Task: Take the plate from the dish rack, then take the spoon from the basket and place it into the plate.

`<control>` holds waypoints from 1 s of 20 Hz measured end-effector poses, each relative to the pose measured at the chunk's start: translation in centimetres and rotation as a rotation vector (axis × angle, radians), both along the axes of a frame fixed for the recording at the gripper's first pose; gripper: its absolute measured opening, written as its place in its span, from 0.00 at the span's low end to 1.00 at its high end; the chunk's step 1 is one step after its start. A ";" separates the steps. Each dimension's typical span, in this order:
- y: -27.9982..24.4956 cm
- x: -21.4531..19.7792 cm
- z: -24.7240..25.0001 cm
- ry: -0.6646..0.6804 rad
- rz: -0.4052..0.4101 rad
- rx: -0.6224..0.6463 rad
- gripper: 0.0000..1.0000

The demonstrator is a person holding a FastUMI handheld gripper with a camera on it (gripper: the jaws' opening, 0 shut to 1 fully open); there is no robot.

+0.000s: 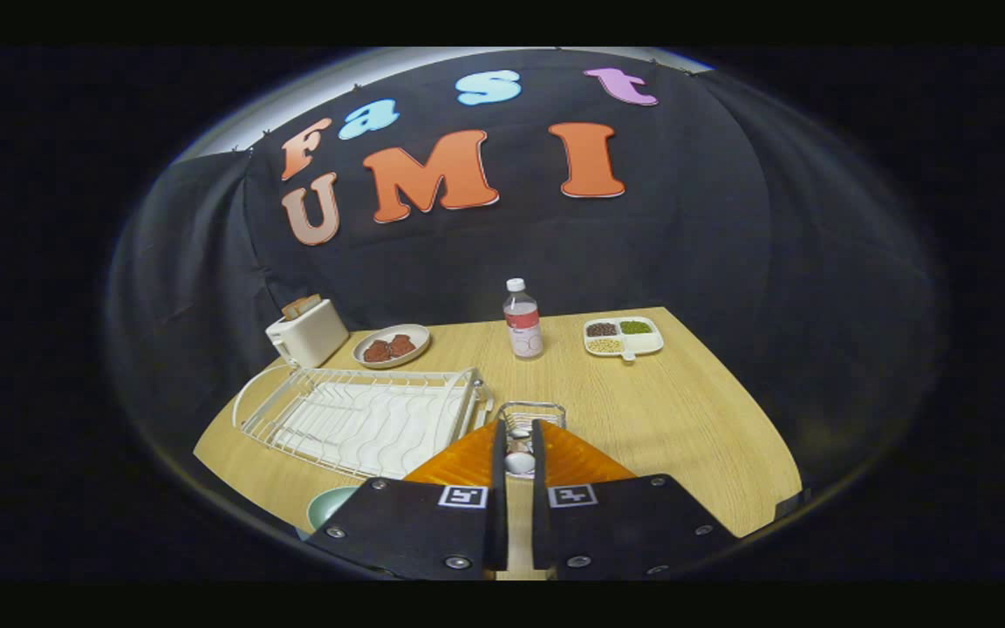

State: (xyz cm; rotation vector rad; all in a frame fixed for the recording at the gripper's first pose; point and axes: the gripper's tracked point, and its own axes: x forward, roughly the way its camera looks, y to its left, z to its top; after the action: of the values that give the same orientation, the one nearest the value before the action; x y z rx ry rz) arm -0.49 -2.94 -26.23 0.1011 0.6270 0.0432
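My gripper (518, 427) hangs over the front of the wooden table (686, 419), its orange fingers (468, 458) drawn close together. A white spoon (518, 463) sits in the narrow gap and both fingers press on it. Just beyond the fingertips stands the small wire basket (531, 410). The pale green plate (328, 506) lies flat on the table to the left of my gripper, partly hidden by the gripper's black body. The white wire dish rack (363, 419) stands to the left of the basket with no dishes in it.
At the back of the table stand a cream toaster (306, 331), a dish with brown pieces (391, 345), a water bottle (522, 321) and a divided tray of beans (623, 337). Bare wood lies right of the basket.
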 end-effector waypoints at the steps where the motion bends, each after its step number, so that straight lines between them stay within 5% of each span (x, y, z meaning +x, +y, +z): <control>1: 0.2 -0.4 0.8 -0.007 0.008 0.007 0.11; 5: 1.5 -1.9 3.6 -0.036 0.061 0.007 0.11; 11: 7.0 -4.8 6.1 -0.066 0.244 0.053 0.11; 20: 12.7 -7.8 2.4 0.049 0.425 0.126 0.11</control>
State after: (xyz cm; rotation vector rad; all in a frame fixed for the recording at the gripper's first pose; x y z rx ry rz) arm -8.26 9.77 -23.87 0.0892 0.6858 0.4928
